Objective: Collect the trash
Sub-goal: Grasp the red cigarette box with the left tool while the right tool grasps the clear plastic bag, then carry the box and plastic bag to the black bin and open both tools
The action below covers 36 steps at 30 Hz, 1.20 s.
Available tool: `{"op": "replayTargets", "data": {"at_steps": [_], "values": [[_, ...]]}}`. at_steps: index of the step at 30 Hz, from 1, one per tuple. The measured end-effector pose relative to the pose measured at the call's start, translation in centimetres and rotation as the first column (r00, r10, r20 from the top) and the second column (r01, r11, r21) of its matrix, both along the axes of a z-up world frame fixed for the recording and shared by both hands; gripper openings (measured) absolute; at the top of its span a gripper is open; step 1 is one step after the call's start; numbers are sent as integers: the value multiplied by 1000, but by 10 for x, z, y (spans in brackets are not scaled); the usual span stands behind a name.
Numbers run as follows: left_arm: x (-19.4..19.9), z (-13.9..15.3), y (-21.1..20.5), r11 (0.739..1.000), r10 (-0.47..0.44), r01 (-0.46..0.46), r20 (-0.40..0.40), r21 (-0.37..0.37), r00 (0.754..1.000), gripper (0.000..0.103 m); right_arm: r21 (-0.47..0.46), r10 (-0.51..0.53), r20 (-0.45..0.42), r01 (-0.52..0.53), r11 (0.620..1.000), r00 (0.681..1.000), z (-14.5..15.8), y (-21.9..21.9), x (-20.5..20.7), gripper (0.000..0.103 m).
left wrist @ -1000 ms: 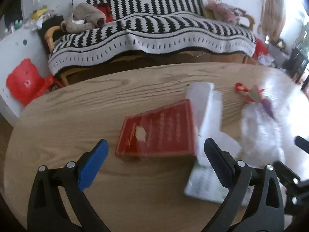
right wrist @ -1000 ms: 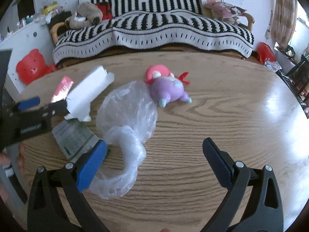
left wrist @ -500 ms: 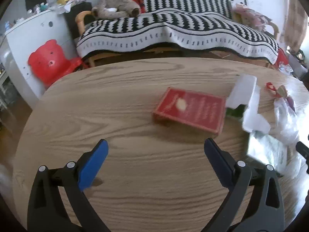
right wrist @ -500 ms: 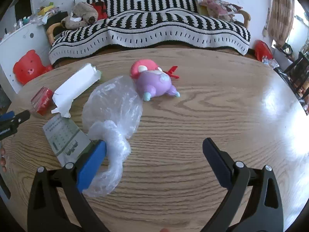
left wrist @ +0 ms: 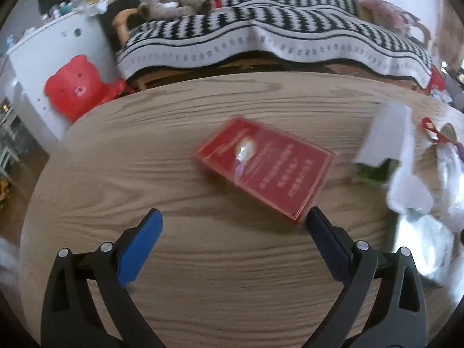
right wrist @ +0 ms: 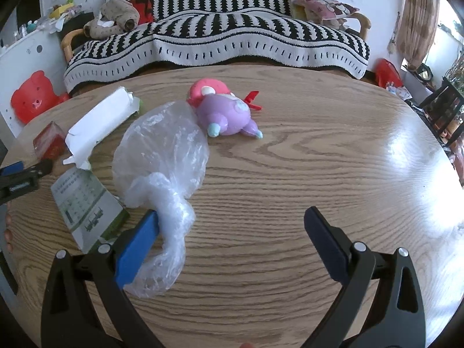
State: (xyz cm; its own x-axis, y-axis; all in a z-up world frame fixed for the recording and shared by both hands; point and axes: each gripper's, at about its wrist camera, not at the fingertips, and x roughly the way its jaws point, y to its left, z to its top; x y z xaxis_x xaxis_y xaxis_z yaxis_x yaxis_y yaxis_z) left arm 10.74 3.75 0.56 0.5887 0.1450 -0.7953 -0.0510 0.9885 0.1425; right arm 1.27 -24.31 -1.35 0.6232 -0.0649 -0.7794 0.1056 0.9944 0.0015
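A flat red packet lies on the wooden table, just ahead of my open, empty left gripper; its near corner is close to the right finger. It also shows in the right wrist view. A clear plastic bag lies in front of my open, empty right gripper, its twisted tail against the left fingertip. A white torn carton and a green printed box lie left of the bag. The left gripper shows at the left edge.
A pink and purple plush toy lies behind the bag. A sofa with a black-and-white blanket stands beyond the table. A red bear stool and a white cabinet stand at the left.
My left gripper has swung left and back, then moved closer to the red packet. My right gripper has shifted slightly right, so the bag now sits by its left finger.
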Motion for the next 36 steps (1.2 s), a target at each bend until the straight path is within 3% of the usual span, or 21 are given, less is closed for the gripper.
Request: {"op": "replayTargets", "data": {"at_steps": [4,6,8,11,16,23,24,25,26,27,30,31,36], "values": [[-9,0,38,996,85,-85,3,24,996,96,2,1,-6,-1,1000,1000,-2,-1,1,96],[-11,2,48,994,104,-104,6,-31,995,96,1,3,-9,-3,1000,1000,-2,0,2,96],[-12,5,39,995,68,-67,9,-73,998,96,5,2,-9,-2,1000,1000,-2,2,3,96],[-4,6,20,997,39,-38,13,-62,999,96,-3,4,-10,-4,1000,1000,-1,2,3,96],[11,3,-2,993,5,-4,4,-121,1000,96,2,-17,-21,17,1000,1000,-5,-4,5,96],[33,-4,11,984,69,-67,5,-164,998,96,7,-12,-33,12,1000,999,-8,-4,13,96],[35,-4,14,984,77,-75,7,-162,997,92,8,-4,-32,4,1000,999,-8,-3,13,95],[35,-2,17,981,77,-73,20,-178,997,86,10,4,-31,-4,1000,999,-8,-2,13,91],[33,1,20,978,72,-61,46,-200,996,63,13,16,-25,-16,1000,1000,-7,0,13,83],[33,2,22,979,69,-57,51,-197,996,56,12,32,-15,-32,999,999,-6,3,12,78],[29,1,19,981,23,-13,49,-195,999,54,3,76,7,-76,997,997,-3,11,8,42],[27,1,17,982,16,-7,48,-191,999,54,3,82,16,-82,997,996,-2,13,7,24],[18,5,14,973,-20,24,20,-228,1000,54,72,96,30,-97,993,995,0,12,2,14]]}}
